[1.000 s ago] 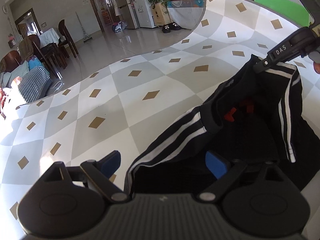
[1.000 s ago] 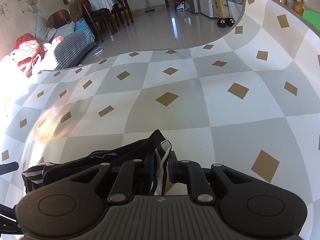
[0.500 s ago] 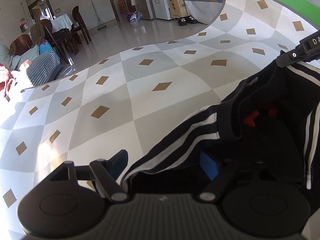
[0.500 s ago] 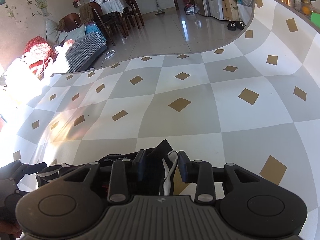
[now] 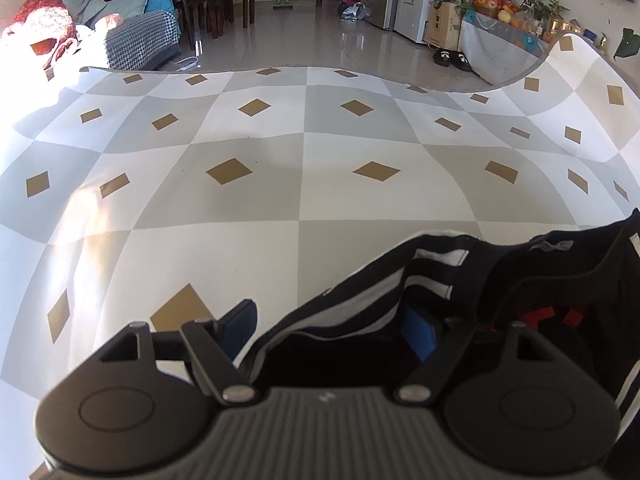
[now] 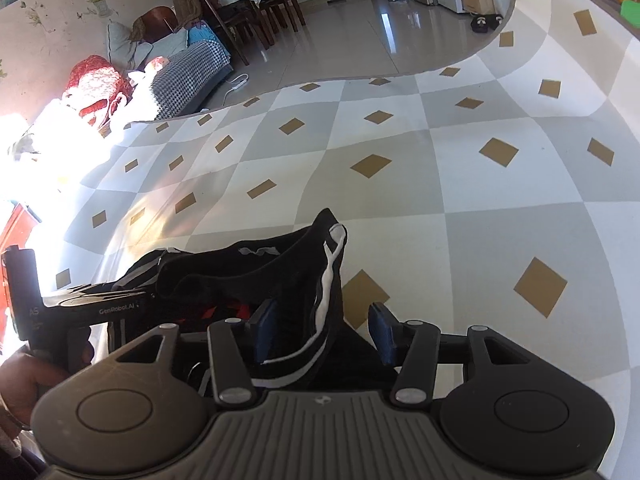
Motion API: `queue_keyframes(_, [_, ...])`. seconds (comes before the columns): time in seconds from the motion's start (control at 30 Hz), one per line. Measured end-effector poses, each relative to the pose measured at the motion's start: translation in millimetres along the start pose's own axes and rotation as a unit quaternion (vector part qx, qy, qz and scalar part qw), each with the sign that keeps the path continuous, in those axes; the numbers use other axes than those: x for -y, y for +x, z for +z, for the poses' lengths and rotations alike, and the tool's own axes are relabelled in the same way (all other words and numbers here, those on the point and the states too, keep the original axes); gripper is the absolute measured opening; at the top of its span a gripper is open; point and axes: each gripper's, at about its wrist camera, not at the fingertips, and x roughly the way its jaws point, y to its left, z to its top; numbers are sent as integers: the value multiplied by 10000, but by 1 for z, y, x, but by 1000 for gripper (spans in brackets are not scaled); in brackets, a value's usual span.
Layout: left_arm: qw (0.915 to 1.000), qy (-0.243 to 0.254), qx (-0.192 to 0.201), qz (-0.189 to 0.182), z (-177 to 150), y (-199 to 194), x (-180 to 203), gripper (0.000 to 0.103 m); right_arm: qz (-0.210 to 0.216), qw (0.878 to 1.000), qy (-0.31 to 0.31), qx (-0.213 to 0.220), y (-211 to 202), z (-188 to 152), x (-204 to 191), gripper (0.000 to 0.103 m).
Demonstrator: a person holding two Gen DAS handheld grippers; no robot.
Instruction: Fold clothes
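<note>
Garment [image 5: 500, 292] is lying bunched between both sets of jaws, which I'm keeping parted, cloth between the pads but unpinched, on the worktop [image 5: 280, 168]. I'm seeing no tidy fold; squaring and flattening are remaining.

Soft matt black cloth w/ white stripes on garment [image 5: 472, 280]. Smooth, faintly sheened checked covering on table [image 5: 280, 152]. Matt black plastic, ribbed grey housing, blue rubbery-looking pads on left gripper [image 5: 332, 328] & right gripper [image 6: 324, 328]. Glossy tiled floor [image 5: 320, 40] behind.
</note>
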Motion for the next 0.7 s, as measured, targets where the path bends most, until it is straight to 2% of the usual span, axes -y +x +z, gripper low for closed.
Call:
queue_keyframes(0.23, [9993, -362, -76, -84, 2, 6, -2, 76, 425, 9962, 700, -299, 6, -4, 17, 49])
queue_keyframes(0.37, [9980, -596, -137, -161, 3, 7, -8, 78, 467, 9961, 564, -488, 17, -6, 7, 49])
queue_keyframes(0.47, [9968, -757, -155, -214, 3, 7, -11, 80, 458, 9976, 208, -470, 22, -10, -5, 48])
queue_keyframes(0.53, [9958, -873, -144, -246, 4, 6, -14, 82, 284, 9986, -90, -426, 24, -11, -14, 27])
queue_keyframes(0.6, [9952, -929, -88, -286, 6, 3, -15, 82, 155, 9998, -60, -116, 20, -5, -12, 12])
queue_keyframes(0.7, [9946, -988, 39, -302, 10, -4, -15, 87, -39, 9994, -7, 356, 13, 4, -10, 8])
